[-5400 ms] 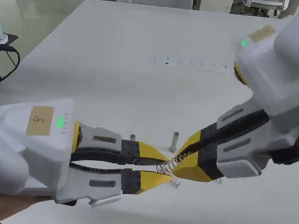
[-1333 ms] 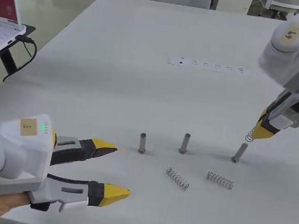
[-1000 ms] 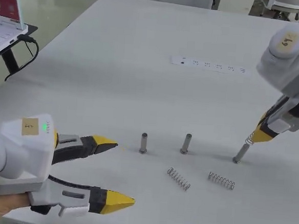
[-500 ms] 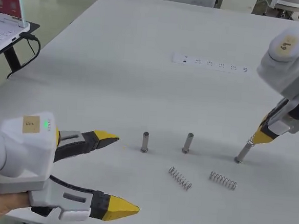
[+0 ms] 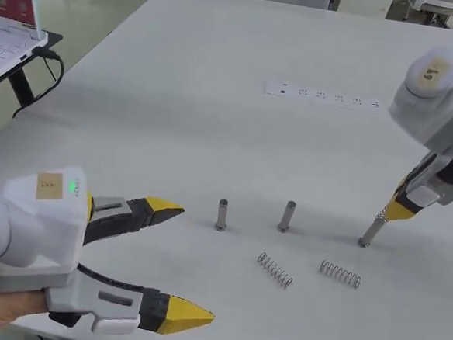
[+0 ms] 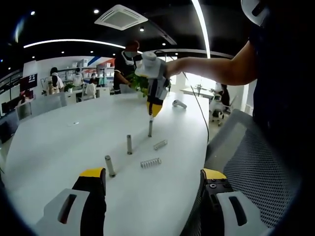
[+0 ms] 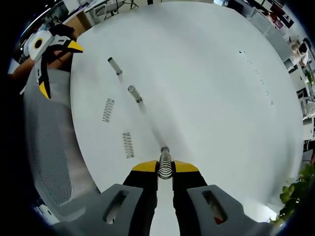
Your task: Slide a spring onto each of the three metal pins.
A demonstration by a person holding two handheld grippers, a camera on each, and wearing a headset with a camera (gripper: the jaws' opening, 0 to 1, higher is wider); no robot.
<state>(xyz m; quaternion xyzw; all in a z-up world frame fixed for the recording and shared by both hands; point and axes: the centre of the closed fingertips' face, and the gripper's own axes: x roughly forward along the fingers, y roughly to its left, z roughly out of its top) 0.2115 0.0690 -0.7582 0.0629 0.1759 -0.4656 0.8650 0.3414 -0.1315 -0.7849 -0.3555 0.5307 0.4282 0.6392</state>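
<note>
Table (image 5: 216, 99): white and wide. The head view cuts off its far and right edges; the right gripper view takes in much more of the top.
Chair (image 6: 246, 162): grey mesh, at the table's near edge. It shows in both gripper views, and its lower part is lost in the fisheye.
Left gripper (image 5: 196, 264): jaws spread wide with nothing between them. It hovers at the near edge, left of the pin row. Its own view looks along the row from that end.
Right gripper (image 5: 398, 213): jaws pinched onto the held spring (image 7: 165, 166). Its tips are at the top of the right pin (image 5: 370, 231), and its body runs out of the head view at the right edge.
Laptop (image 5: 8, 7): on a side stand beyond the table's left edge, mostly cut off.
Power strip (image 5: 321, 95): flat and white, toward the far edge. In the right gripper view it shows as no more than a line of dots.
Pins: the left pin (image 5: 222, 214), the middle pin (image 5: 287, 215) and the right pin stand upright in one row near the near edge. The first two are bare.
Held spring, detail: the right gripper view shows its coils between the yellow tips, with the far end at the pin top. I cannot tell how far it is over the pin. In the head view the coils are hard to make out.
Loose springs: one (image 5: 274, 269) and another (image 5: 340, 274) lie flat between the pin row and the near edge, apart from each other and from the pins.
</note>
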